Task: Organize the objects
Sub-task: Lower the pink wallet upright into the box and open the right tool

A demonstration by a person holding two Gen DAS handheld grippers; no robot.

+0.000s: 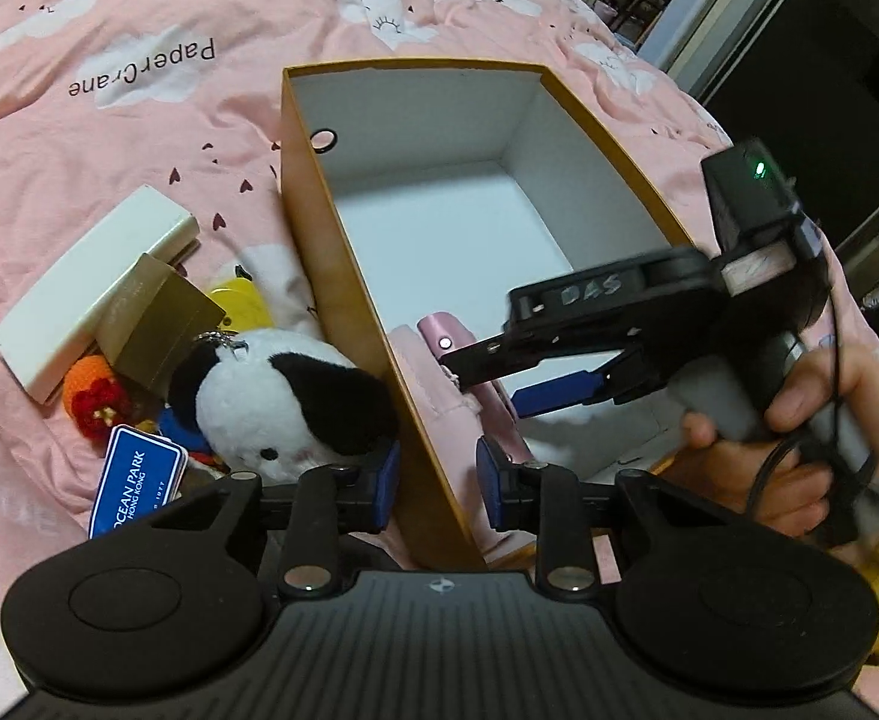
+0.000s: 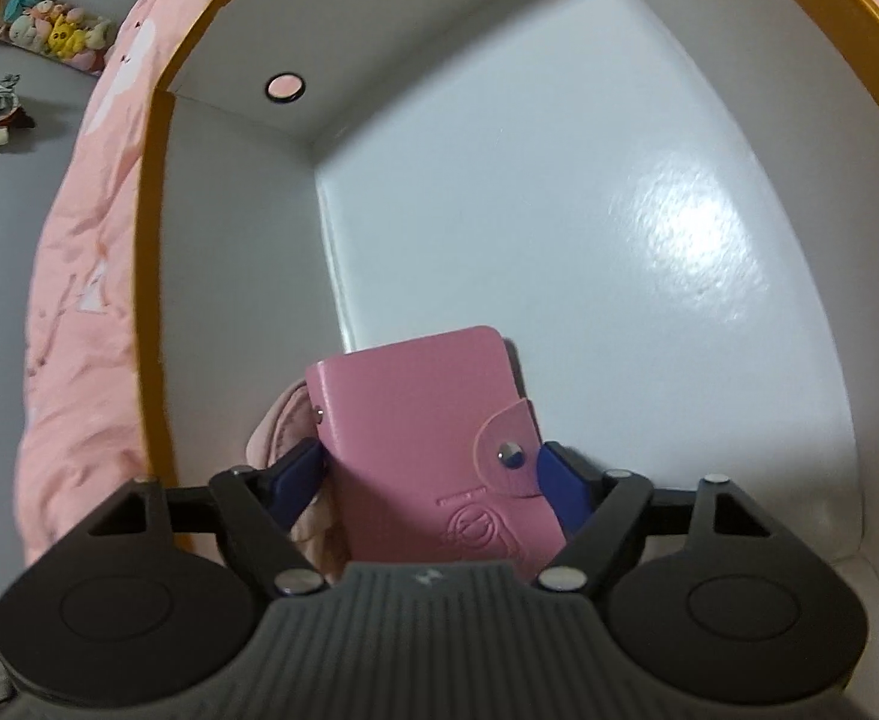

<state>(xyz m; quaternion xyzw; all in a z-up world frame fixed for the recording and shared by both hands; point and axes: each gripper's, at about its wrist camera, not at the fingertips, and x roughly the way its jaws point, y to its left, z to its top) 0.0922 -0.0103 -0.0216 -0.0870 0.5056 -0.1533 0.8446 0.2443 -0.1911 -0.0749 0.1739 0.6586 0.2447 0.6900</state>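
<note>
An open orange box [image 1: 343, 276] with a white inside stands on a pink bedspread. My right gripper [image 2: 430, 480] reaches into the box; its jaws are spread wide around a pink card holder [image 2: 433, 450] that rests on a pale pink cloth item [image 2: 280, 420]. It also shows in the left wrist view [image 1: 499, 384], beside the card holder [image 1: 448, 339]. My left gripper [image 1: 438, 483] is open and straddles the box's near left wall. A black-and-white plush [image 1: 283, 402] lies just left of it.
Left of the box lie a white box [image 1: 97, 288], a gold box [image 1: 157, 324], an orange knitted toy [image 1: 94, 390], a yellow tag [image 1: 241, 300] and a blue Ocean Park tag [image 1: 133, 480]. The bedspread [image 1: 139, 120] fills the background.
</note>
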